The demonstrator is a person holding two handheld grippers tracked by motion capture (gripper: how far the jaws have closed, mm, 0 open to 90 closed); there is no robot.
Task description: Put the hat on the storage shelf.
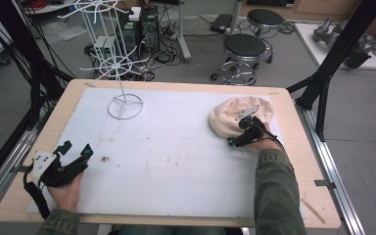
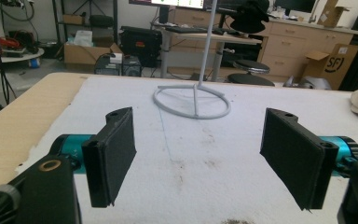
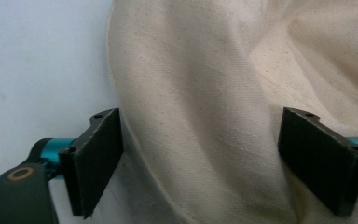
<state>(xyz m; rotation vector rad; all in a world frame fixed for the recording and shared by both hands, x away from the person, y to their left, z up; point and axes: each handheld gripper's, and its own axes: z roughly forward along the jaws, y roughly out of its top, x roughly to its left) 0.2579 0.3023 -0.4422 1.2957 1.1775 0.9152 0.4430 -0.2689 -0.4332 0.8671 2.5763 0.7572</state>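
Observation:
A cream cloth hat (image 1: 232, 117) lies on the white mat at the right side of the table. My right gripper (image 1: 240, 132) is down on its near edge. In the right gripper view the hat's brim (image 3: 200, 116) spans the gap between the wide-set jaws of the right gripper (image 3: 214, 163); the left pad (image 3: 98, 158) stands at the brim's rim, and I see no firm pinch. My left gripper (image 1: 77, 149) rests near the mat's left front corner. Its jaws stand wide apart in the left gripper view, the left gripper (image 2: 205, 158) open over bare mat.
A white wire display stand (image 1: 125, 105) rises from its ring base (image 2: 191, 100) at the mat's far left. The white mat (image 1: 176, 156) covers most of the wooden table (image 1: 293, 147). Stools and black frame posts stand beyond the table's edges.

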